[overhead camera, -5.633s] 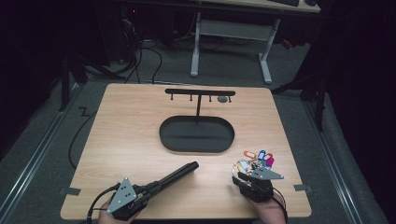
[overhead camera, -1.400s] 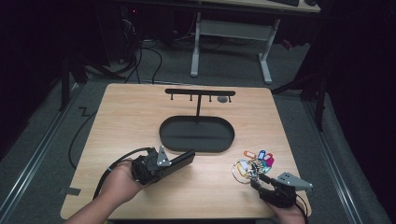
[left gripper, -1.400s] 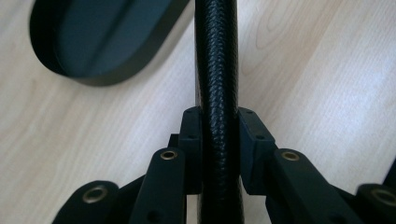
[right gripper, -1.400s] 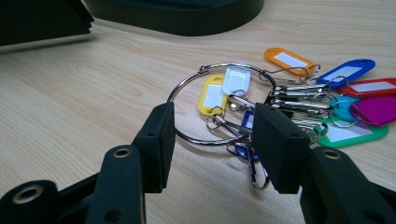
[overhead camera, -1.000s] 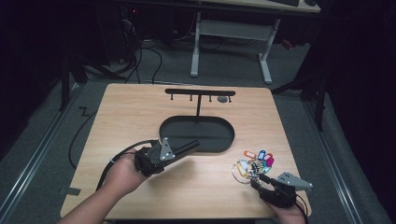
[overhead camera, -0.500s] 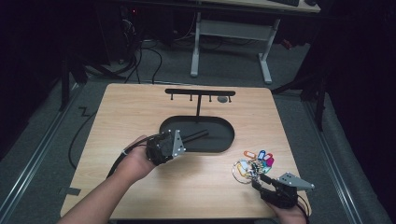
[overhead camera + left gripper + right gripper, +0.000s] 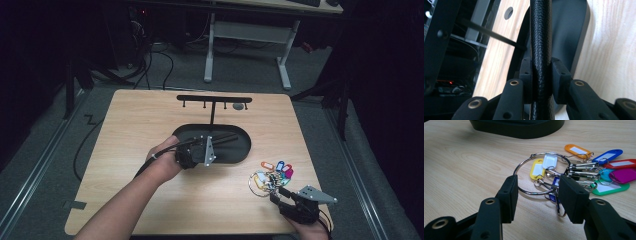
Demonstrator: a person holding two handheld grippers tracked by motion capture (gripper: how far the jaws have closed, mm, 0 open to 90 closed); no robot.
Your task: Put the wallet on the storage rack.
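Note:
My left gripper (image 7: 214, 144) is shut on a long black textured rod (image 7: 227, 137) and holds it over the black oval base (image 7: 242, 152) of a hook stand (image 7: 214, 99). In the left gripper view the rod (image 7: 541, 37) runs straight up between the pads (image 7: 559, 72), which press on it from both sides, with the base (image 7: 574, 32) beneath. My right gripper (image 7: 281, 194) rests near the table's front right edge, open, just short of a key ring with coloured tags (image 7: 272, 175). In the right gripper view the ring (image 7: 537, 168) lies ahead of the jaws of the right gripper (image 7: 537, 195), untouched.
The stand's T-bar carries several small hooks and rises from the base's far side. A cable (image 7: 82, 150) trails off the table's left edge. A white desk frame (image 7: 245, 35) stands beyond the wooden table (image 7: 150, 115). Bare wood lies to the left and at the front.
My left hand has carried the rod away from the front left, up and to the right, until it is over the oval base. The right gripper has stayed still.

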